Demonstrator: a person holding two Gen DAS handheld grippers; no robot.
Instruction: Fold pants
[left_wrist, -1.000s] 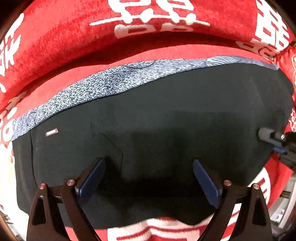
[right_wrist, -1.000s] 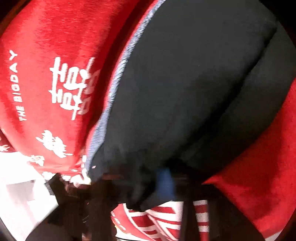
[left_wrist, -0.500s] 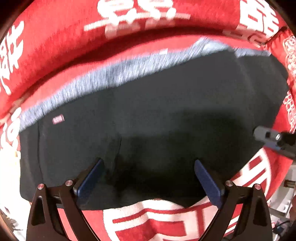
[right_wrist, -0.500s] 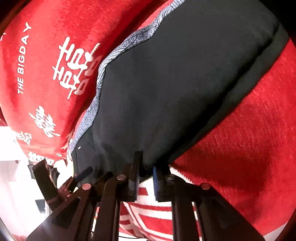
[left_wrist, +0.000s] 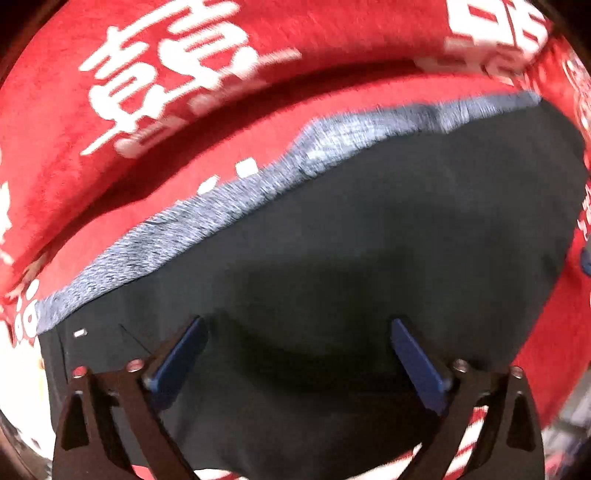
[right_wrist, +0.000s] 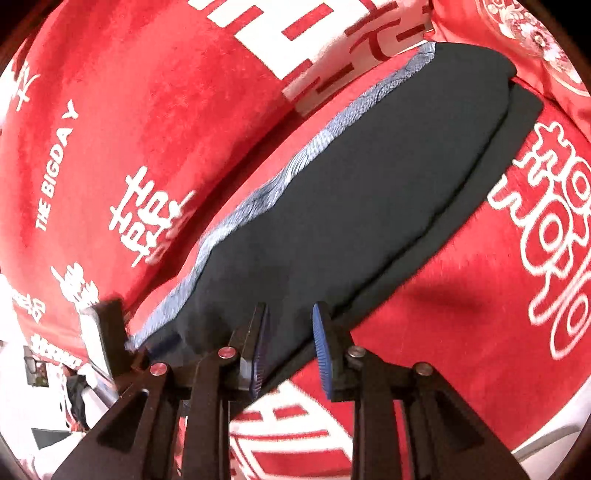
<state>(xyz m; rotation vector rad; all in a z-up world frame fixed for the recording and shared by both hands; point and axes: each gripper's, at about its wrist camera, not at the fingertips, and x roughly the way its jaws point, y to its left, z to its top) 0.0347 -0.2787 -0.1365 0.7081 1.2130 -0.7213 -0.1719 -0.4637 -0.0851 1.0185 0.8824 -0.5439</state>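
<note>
Folded pants (right_wrist: 369, 206) lying flat on red blanket (right_wrist: 480, 295), plenty of room right. Left hand-held gripper (left_wrist: 299, 354) spread wide. Right hand-held gripper (right_wrist: 290, 332) let go of hem since earlier, now narrowly parted.

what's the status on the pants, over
Left gripper open over the pants. Right gripper open at their near edge, holding nothing. Pants flat, folded on red blanket. Nothing in the way.

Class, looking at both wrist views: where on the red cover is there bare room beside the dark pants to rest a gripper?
Bare red cover lies along the pants' layered edge, right of the right gripper. A narrower strip runs between the grey waistband and the raised printed fold. Beneath the left gripper it is all pants.
</note>
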